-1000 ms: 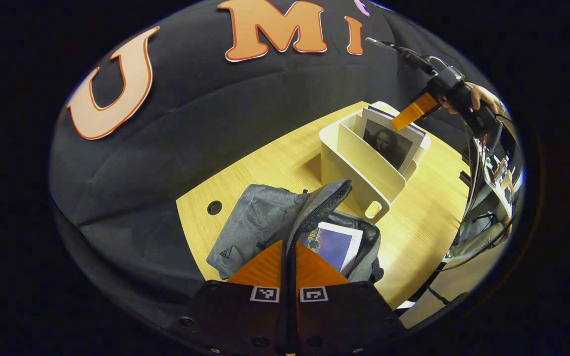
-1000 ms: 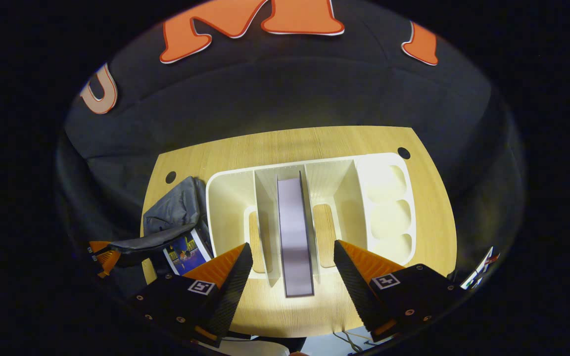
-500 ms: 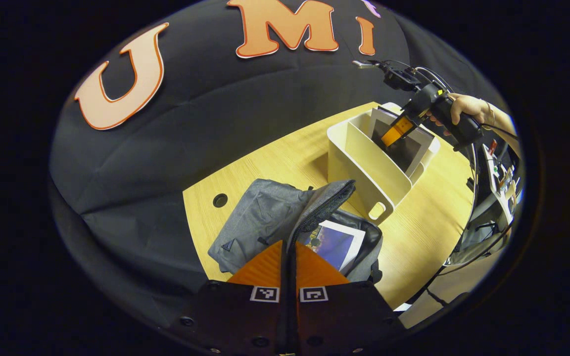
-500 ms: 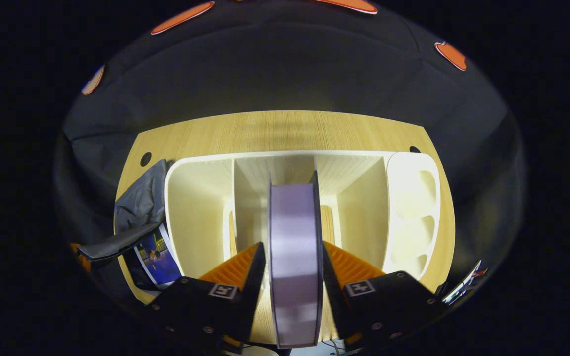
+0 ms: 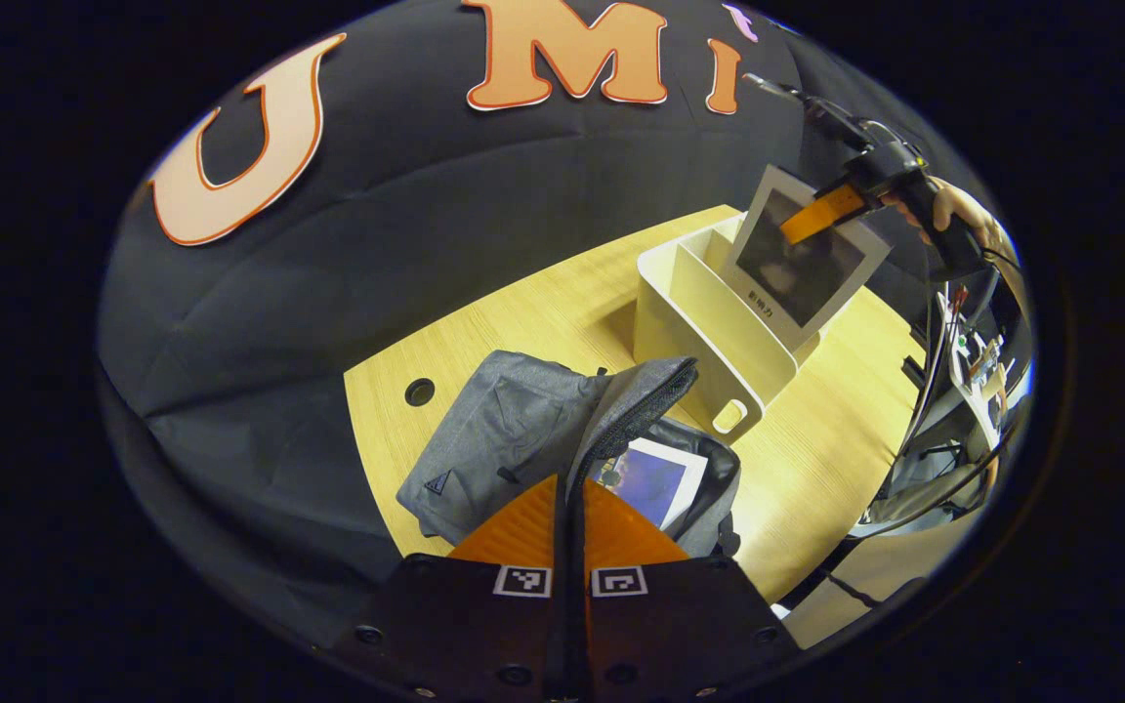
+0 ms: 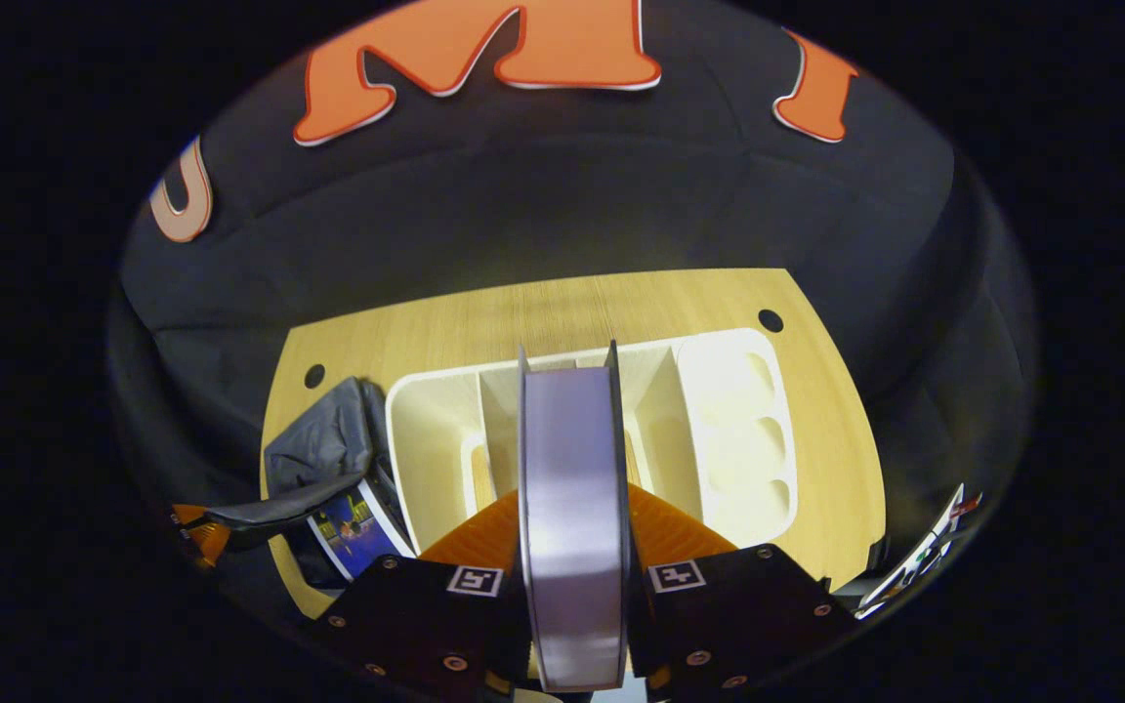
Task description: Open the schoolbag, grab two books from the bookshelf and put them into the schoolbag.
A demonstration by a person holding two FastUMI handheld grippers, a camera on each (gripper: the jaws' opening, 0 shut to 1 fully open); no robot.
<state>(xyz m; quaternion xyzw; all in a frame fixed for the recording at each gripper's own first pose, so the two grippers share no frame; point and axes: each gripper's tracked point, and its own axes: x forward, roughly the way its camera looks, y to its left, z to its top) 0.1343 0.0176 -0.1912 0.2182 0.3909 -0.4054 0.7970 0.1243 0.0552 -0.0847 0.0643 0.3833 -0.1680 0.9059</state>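
Observation:
The grey schoolbag (image 5: 504,430) lies open on the wooden table (image 5: 523,312). My left gripper (image 5: 569,513) is shut on its raised flap (image 5: 636,400), holding it up. A blue-covered book (image 5: 650,478) lies inside the bag. The white bookshelf (image 5: 709,332) stands behind the bag. My right gripper (image 6: 572,532) is shut on a second book (image 6: 572,527), seen edge-on, lifted above the bookshelf (image 6: 729,430). In the left gripper view that book (image 5: 802,259) shows a dark portrait cover, with the right gripper (image 5: 821,213) at its top. In the right gripper view, the bag (image 6: 323,449) and blue book (image 6: 353,517) lie left of the shelf.
A person's hand (image 5: 953,210) holds the right gripper. Round cable holes (image 5: 419,392) (image 6: 770,319) sit in the tabletop. Equipment and cables (image 5: 973,361) stand beyond the table's right edge. The shelf's right side has three oval cut-outs (image 6: 738,434).
My right gripper came down around the book, shut on it and lifted it up out of the bookshelf. The left gripper kept hold of the bag's flap.

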